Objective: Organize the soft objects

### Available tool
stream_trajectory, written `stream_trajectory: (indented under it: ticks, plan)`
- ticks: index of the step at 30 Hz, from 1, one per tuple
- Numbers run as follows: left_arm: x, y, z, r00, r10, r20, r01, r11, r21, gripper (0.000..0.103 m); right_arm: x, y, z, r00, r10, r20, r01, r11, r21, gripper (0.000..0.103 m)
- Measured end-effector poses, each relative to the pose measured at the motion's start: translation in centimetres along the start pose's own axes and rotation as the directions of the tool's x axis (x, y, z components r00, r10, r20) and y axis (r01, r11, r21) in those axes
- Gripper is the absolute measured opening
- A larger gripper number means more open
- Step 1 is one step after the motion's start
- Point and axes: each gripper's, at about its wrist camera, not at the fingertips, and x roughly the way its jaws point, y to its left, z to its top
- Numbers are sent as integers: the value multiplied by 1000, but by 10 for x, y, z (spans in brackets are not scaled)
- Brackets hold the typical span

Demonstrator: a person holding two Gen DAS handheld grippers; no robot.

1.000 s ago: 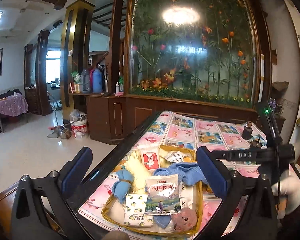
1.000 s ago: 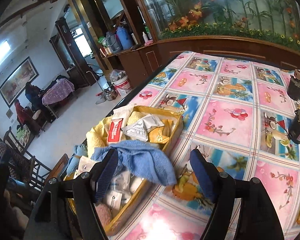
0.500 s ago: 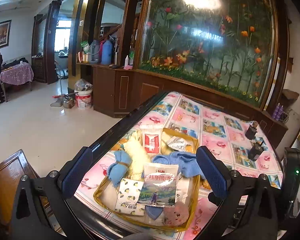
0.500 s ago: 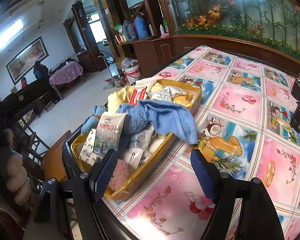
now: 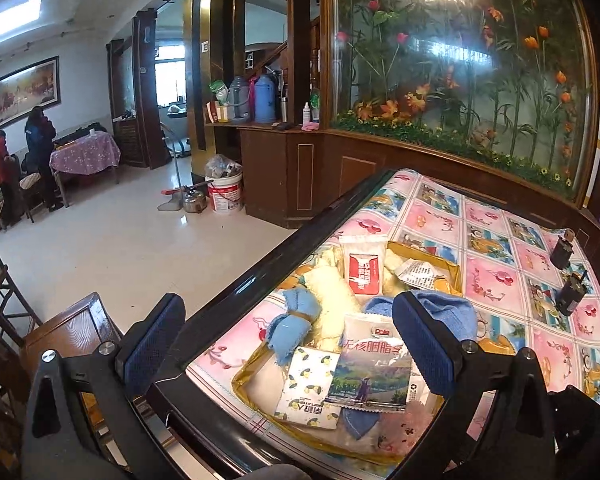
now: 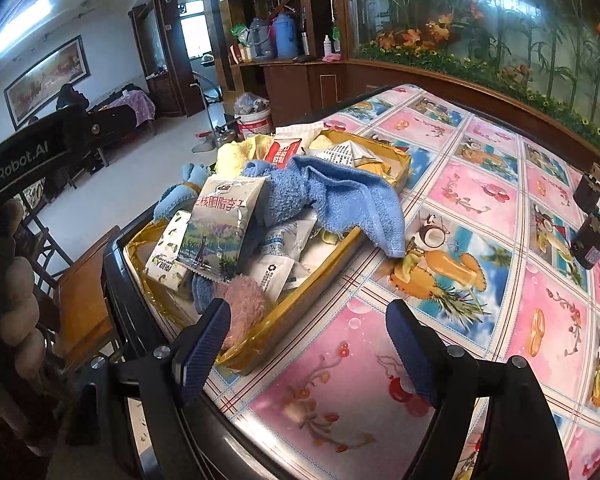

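Observation:
A gold tray (image 5: 244,376) (image 6: 260,344) sits at the table's near left corner, piled with soft things. In it lie a blue towel (image 6: 340,196) (image 5: 448,308) draped over the right rim, a rolled blue cloth (image 5: 292,324), a yellow fluffy cloth (image 5: 332,292), a pink fluffy ball (image 6: 244,308) and snack packets (image 5: 368,368) (image 6: 220,228). My left gripper (image 5: 290,344) hangs open above the tray's near left side, holding nothing. Just right of the tray's near corner, my right gripper (image 6: 308,348) stands open over the tablecloth, its left finger close to the pink ball.
Two small black devices (image 6: 588,188) (image 6: 590,240) stand at the table's right side. The flowered tablecloth (image 6: 480,208) lies bare right of the tray. A wooden chair (image 5: 60,332) stands beside the black table edge (image 5: 284,252). A hand (image 6: 16,280) holds the left gripper's body.
Both grippers have drawn back toward the table's near edge and stayed open. The left view has swung leftward. The tray now lies left of the right gripper. Nothing was picked up.

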Motion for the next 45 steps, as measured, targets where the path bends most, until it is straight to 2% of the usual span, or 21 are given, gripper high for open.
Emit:
stream_trajectory:
  ticks: [5,17,29,35,42,45]
  plan:
    - [9,-1,-3,999,29,-33,-29,1000,-2,103,6,7,-2,1000,7,-20,-7,1000,-6,82]
    - [21,9,-6,997,36,-64,-38,999,-27,103,10,24,-3,999,-12,-32,10,998,-56,82]
    - [37,22,-10,994,10,-105,-16,998,-61,103,19,44,-3,998,-37,-46,30,991,-131,82]
    - [49,27,-12,990,17,-139,-28,997,-76,103,25,50,-2,998,-33,-52,24,988,-152,83]
    - [50,18,-8,989,51,-139,-57,998,-36,103,27,47,-4,998,-6,-55,-2,988,-155,84]
    - [46,8,-2,986,12,-168,-16,1000,-25,103,22,29,-3,999,-2,-42,-2,994,-108,84]
